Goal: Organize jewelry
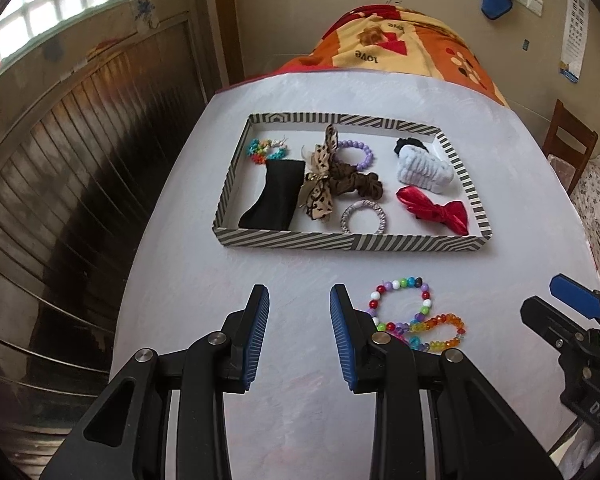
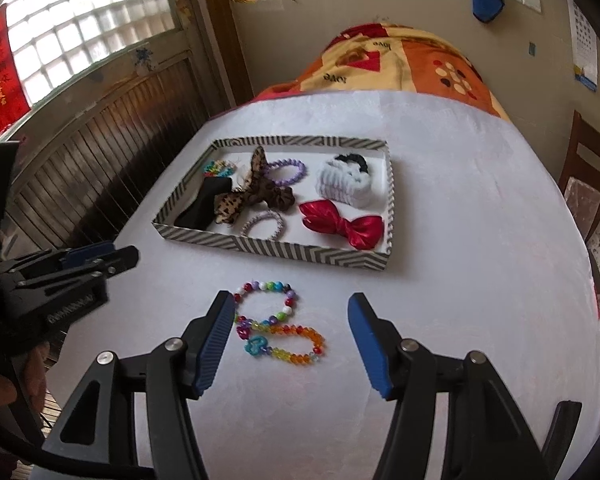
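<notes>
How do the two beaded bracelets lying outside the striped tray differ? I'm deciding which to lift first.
The round-bead bracelet has opaque, glossy, ball-shaped beads; the faceted bracelet has clear, crystal-like beads. The round-bead bracelet lies nearer the striped tray; the faceted bracelet lies nearer the camera. The faceted bracelet carries heart-shaped charms, the round-bead bracelet none that show. Both are multicoloured, lie flat on the white table, and touch each other.

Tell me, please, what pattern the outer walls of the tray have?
The tray has black-and-white diagonal stripes, seen best in the left wrist view.
</notes>
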A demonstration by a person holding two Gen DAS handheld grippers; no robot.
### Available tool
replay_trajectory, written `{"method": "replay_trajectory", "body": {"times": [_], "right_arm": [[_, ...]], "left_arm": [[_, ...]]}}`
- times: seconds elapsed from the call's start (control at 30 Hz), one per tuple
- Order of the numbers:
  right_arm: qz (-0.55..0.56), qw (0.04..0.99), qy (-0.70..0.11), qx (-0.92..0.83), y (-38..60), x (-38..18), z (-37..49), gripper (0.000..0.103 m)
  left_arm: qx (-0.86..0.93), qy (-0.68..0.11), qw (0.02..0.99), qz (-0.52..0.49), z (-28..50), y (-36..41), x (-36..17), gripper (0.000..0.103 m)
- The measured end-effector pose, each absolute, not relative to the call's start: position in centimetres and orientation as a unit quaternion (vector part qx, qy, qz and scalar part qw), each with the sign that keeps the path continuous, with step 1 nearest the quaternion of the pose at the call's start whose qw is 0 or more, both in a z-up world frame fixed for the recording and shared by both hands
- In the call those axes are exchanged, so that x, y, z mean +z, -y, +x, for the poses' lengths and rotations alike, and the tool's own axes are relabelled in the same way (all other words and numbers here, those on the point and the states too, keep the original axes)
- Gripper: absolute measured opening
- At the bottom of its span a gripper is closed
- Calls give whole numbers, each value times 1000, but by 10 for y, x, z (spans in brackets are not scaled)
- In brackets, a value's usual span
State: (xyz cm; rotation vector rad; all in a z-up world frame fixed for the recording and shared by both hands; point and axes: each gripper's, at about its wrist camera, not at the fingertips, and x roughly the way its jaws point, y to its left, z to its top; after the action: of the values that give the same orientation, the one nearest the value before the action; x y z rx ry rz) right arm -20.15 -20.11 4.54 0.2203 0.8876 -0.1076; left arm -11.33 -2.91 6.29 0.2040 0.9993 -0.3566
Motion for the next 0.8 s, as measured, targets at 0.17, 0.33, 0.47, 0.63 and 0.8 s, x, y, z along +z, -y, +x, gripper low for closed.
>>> {"method": "replay_trajectory", "body": {"times": [0.17, 0.33, 0.47, 0.63, 0.8], "right_arm": [[117, 886, -444, -63, 213, 31, -200, 62], [111, 877, -464, -59, 211, 14, -195, 62], [113, 869, -478, -52, 208, 0, -191, 62], [100, 860, -498, -56, 206, -19, -183, 62], [92, 855, -506, -64, 208, -34, -176, 62]], "left_arm": [[-165, -486, 853, 97, -108, 27, 55, 9], [-165, -495, 847, 101, -105, 31, 46, 8], [-169, -500, 843, 102, -102, 33, 41, 9], [-167, -507, 839, 102, -98, 34, 35, 9], [-164, -516, 835, 102, -94, 35, 28, 9]]}}
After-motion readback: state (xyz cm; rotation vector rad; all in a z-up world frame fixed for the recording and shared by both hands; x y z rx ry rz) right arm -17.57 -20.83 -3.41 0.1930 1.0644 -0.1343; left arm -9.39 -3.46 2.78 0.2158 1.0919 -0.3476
